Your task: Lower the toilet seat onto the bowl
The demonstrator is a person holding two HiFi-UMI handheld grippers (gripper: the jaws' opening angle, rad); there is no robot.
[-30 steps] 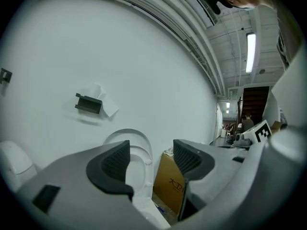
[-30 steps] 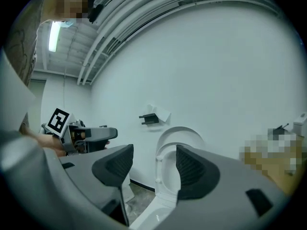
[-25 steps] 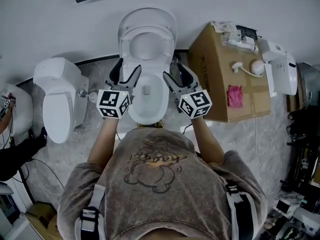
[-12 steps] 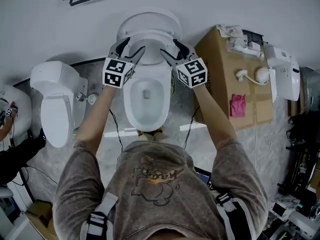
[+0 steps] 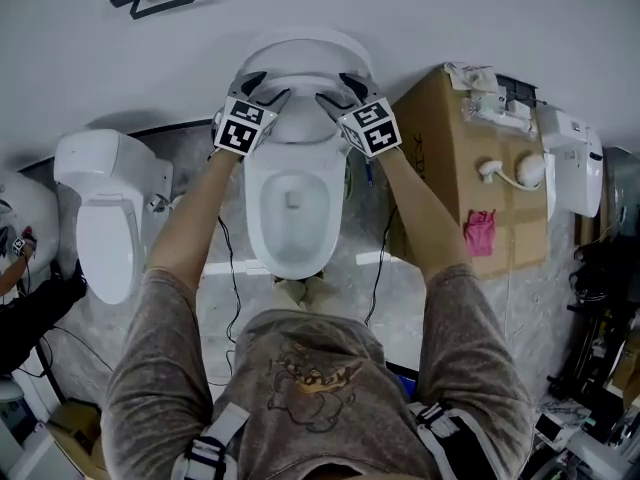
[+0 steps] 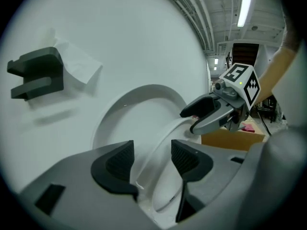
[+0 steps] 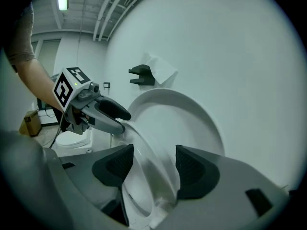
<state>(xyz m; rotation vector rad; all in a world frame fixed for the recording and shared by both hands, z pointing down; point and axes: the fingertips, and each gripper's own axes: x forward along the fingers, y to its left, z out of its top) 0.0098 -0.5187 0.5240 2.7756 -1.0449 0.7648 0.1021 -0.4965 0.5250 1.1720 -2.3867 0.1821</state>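
Above the bowl (image 5: 256, 218), the left gripper (image 5: 268, 86), its jaws just narrowing, and the wide-open right gripper (image 5: 340, 88) each loosely straddled the raised seat (image 5: 300, 128) rim, ungripped.

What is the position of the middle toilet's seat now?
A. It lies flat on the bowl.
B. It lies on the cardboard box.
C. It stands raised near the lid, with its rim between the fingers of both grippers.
C: the seat stands raised before the lid, its rim passing between the open fingers of the left gripper, which have just been closing slightly, and of the right gripper.
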